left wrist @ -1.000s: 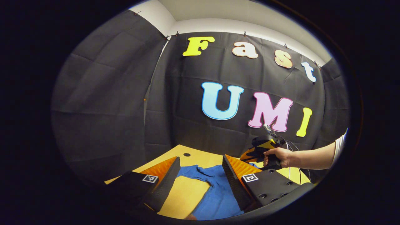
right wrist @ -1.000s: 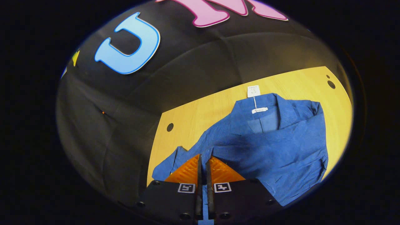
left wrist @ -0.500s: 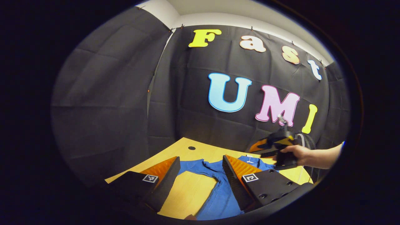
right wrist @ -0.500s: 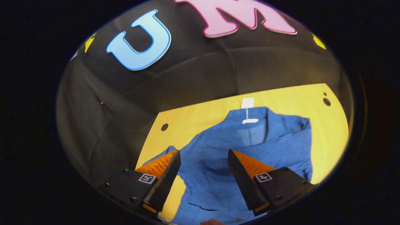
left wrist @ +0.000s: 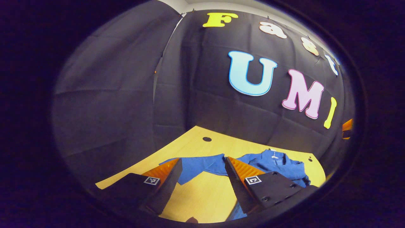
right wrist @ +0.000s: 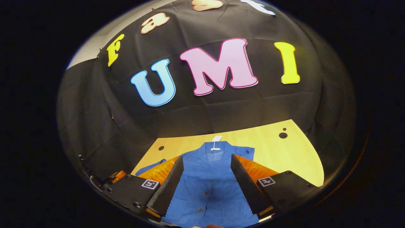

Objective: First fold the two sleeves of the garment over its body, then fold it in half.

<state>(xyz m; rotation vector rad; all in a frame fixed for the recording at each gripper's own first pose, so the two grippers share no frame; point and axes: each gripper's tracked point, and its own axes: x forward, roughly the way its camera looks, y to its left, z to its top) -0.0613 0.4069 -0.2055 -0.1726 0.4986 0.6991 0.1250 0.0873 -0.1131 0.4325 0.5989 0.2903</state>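
While neither tool is clamped on anything, the blue garment is seen lying flat on the yellow wooden bench, collar toward the booth wall. Taken from the left, one sleeve is observed spread outward on the bench in the left gripper view, not yet laid over the body; this fold is judged outstanding. The left tool is held with its fingers wide apart above the bench, the sleeve lying between and beyond them. Farther right, the collar and body of the garment are seen bunched slightly. In the right gripper view, the right tool is likewise held apart, hovering over the buttoned front of the garment, a white tag being visible at the collar. The right-hand sleeve appears to be drawn in over the body, so that fold is judged done, though this cannot be confirmed fully. The fold in half is judged not begun. Small round holes are noted in the bench. Black cloth is hung around the booth, a pale ceiling strip being visible above.
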